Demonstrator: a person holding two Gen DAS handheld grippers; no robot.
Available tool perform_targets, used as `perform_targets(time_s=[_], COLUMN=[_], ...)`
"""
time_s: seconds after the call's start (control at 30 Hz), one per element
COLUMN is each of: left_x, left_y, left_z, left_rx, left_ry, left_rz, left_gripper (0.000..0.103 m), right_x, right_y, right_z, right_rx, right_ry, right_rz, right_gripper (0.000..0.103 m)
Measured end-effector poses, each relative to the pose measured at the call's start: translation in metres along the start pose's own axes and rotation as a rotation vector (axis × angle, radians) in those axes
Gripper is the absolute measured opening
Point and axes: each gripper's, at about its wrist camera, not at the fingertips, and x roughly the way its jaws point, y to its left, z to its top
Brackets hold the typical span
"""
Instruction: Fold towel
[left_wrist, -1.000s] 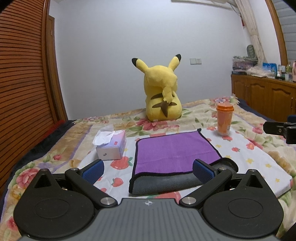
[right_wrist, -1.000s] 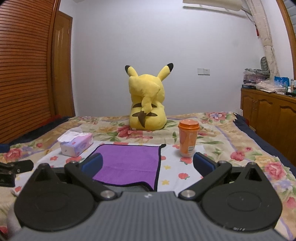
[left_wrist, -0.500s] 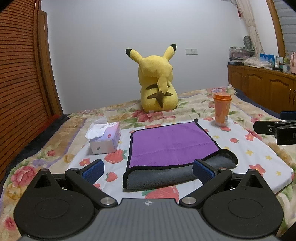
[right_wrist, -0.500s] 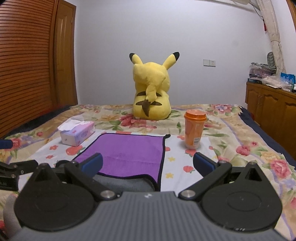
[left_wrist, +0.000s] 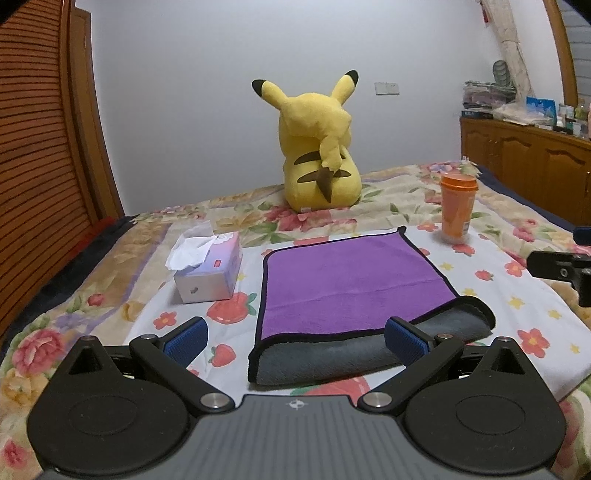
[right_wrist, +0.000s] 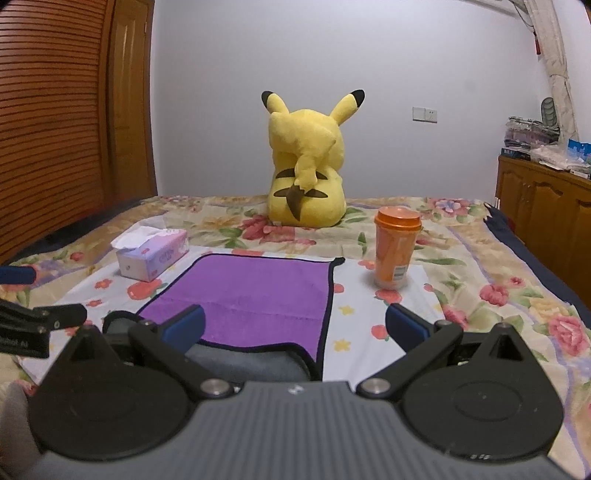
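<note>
A purple towel (left_wrist: 347, 280) with a grey underside and black trim lies folded on the bed; its grey fold faces me at the near edge. It also shows in the right wrist view (right_wrist: 251, 295). My left gripper (left_wrist: 295, 341) is open and empty, held just short of the towel's near edge. My right gripper (right_wrist: 295, 328) is open and empty, above the towel's near right corner. The right gripper's tip shows in the left wrist view (left_wrist: 557, 269), and the left gripper's tip in the right wrist view (right_wrist: 40, 321).
A tissue box (left_wrist: 207, 269) sits left of the towel. An orange cup (left_wrist: 458, 203) stands at its far right. A yellow Pikachu plush (left_wrist: 317, 147) sits behind. A wooden wardrobe (left_wrist: 40, 147) is on the left, and cabinets (left_wrist: 528, 162) on the right.
Both grippers have pulled back and risen slightly, still open. The towel lies as before.
</note>
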Motion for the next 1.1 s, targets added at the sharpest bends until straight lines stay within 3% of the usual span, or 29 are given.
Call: perform_targets(time_s=[0.57, 1.1], left_x=[0.038, 0.083], left_y=[0.006, 0.026], left_z=[0.007, 0.006], left_rx=[0.033, 0.015], left_ry=[0.038, 0.128], left_rz=[-0.024, -0.045], left_gripper=[0.103, 0.103], right_x=[0.032, 0.068], right_y=[0.003, 0.003], right_z=[0.000, -0.001], right_rx=[-0.026, -0.047], right_ry=[0.048, 0.114], right_rz=[0.012, 0.036], right_gripper=[0.103, 0.103])
